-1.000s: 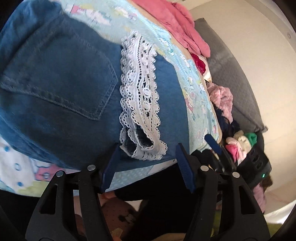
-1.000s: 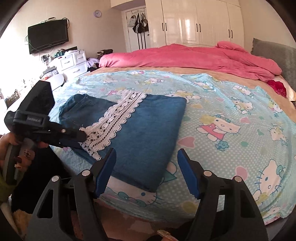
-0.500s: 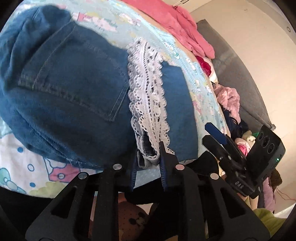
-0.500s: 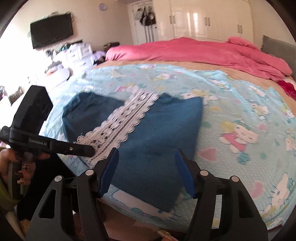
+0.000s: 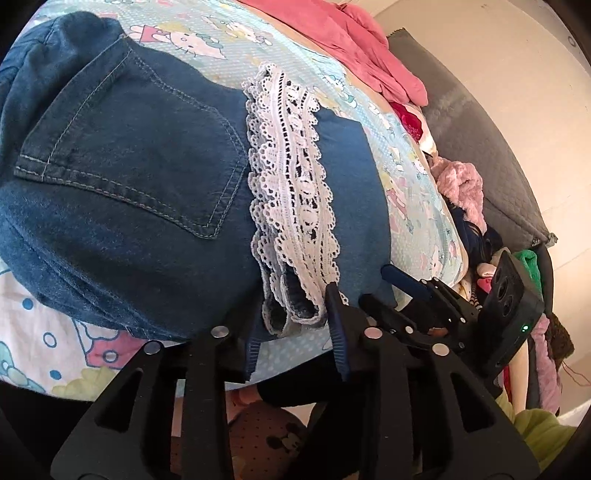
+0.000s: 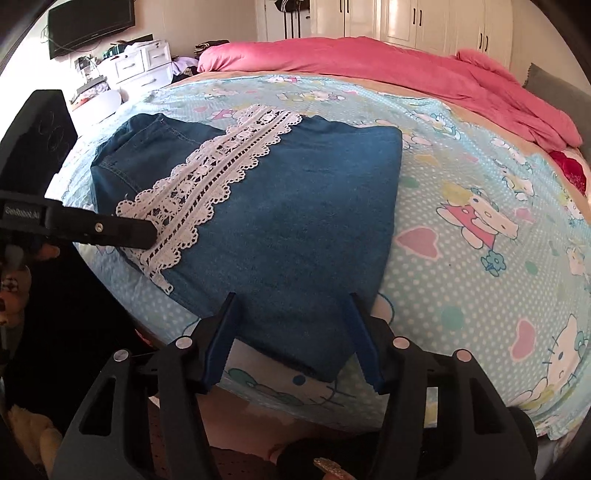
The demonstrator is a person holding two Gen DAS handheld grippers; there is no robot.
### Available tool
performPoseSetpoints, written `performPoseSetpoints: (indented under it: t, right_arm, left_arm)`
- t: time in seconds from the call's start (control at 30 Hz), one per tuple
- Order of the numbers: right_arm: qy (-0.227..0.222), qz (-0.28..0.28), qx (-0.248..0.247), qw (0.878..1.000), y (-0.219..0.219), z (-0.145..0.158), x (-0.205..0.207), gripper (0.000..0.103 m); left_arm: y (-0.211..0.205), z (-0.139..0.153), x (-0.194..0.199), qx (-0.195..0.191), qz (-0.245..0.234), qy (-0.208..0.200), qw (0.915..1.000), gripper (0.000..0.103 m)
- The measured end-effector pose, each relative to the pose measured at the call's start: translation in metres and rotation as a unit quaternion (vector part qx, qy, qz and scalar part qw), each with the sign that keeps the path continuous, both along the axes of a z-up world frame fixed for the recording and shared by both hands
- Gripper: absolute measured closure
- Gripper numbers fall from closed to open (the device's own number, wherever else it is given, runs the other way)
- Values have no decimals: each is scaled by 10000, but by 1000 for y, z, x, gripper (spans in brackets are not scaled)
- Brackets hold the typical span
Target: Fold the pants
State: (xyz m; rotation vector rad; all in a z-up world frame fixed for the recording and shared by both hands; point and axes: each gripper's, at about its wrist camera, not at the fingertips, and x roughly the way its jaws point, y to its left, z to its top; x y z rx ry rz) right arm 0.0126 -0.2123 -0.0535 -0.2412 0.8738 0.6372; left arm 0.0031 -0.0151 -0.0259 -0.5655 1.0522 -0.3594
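Note:
Blue denim pants (image 5: 122,184) with a white lace hem band (image 5: 291,206) lie folded on the bed; they also show in the right wrist view (image 6: 295,229), lace (image 6: 207,184) across the middle. My left gripper (image 5: 295,328) is partly closed around the near end of the lace hem, its fingers not clearly pinching it. It shows in the right wrist view (image 6: 147,232) at the lace. My right gripper (image 6: 291,336) is open, its fingers astride the near denim corner. It shows in the left wrist view (image 5: 406,284) beside the fold.
The bed has a light blue cartoon sheet (image 6: 480,221) and a pink quilt (image 6: 369,62) at the far side. A grey cushion (image 5: 480,140) and a heap of clothes (image 5: 461,184) lie to the right. A dresser (image 6: 140,66) and TV (image 6: 88,22) stand far left.
My left gripper narrowed around the lace hem end, then widened a little. My right gripper moved forward onto the near denim corner.

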Motion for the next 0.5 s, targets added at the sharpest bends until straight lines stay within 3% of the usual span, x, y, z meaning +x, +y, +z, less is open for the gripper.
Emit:
performPoseSetpoints:
  t: [0.17, 0.37, 0.5]
  right_arm:
    - [148, -65, 302, 9994, -9, 6, 1, 45]
    - [329, -417, 791, 9954, -31, 16, 7, 38]
    - [358, -577, 924, 9934, -42, 18, 8, 31]
  left_arm:
    - [1, 24, -7, 346, 37, -382, 9987, 48]
    - [-6, 37, -13, 942, -16, -702, 9931, 40]
    - [-8, 37, -12, 1054, -41, -711, 9919, 26]
